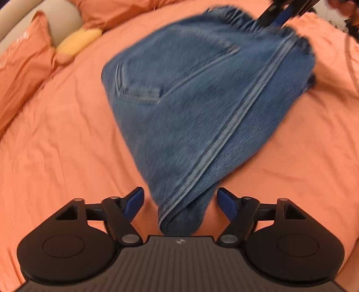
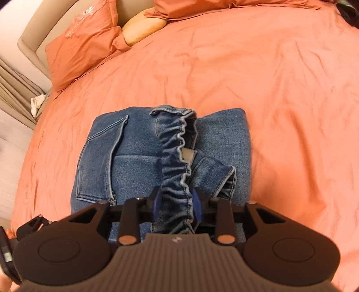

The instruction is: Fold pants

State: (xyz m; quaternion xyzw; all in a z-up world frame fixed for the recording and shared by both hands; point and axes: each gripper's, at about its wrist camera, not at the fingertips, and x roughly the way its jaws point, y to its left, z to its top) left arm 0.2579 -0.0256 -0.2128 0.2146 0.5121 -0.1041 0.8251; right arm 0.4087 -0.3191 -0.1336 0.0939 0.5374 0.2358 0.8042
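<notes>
Blue jeans (image 1: 190,89) lie folded into a thick bundle on the orange bed sheet (image 1: 56,146). In the left wrist view a folded corner of the jeans reaches between the fingers of my left gripper (image 1: 180,195), which stands open, its blue pads clear of the cloth. My right gripper (image 2: 176,197) is shut on the gathered elastic waistband (image 2: 177,157) and holds it bunched up above the folded jeans (image 2: 134,152). The back pocket (image 2: 98,157) faces up on the left. My right gripper (image 1: 276,13) also shows at the far top edge of the bundle.
Orange pillows (image 2: 83,45) and a yellow cushion (image 2: 143,27) lie along the beige headboard (image 2: 29,36) at the far left. The sheet (image 2: 280,89) spreads wide to the right of the jeans. Beyond the bed's left edge are curtains (image 2: 13,89).
</notes>
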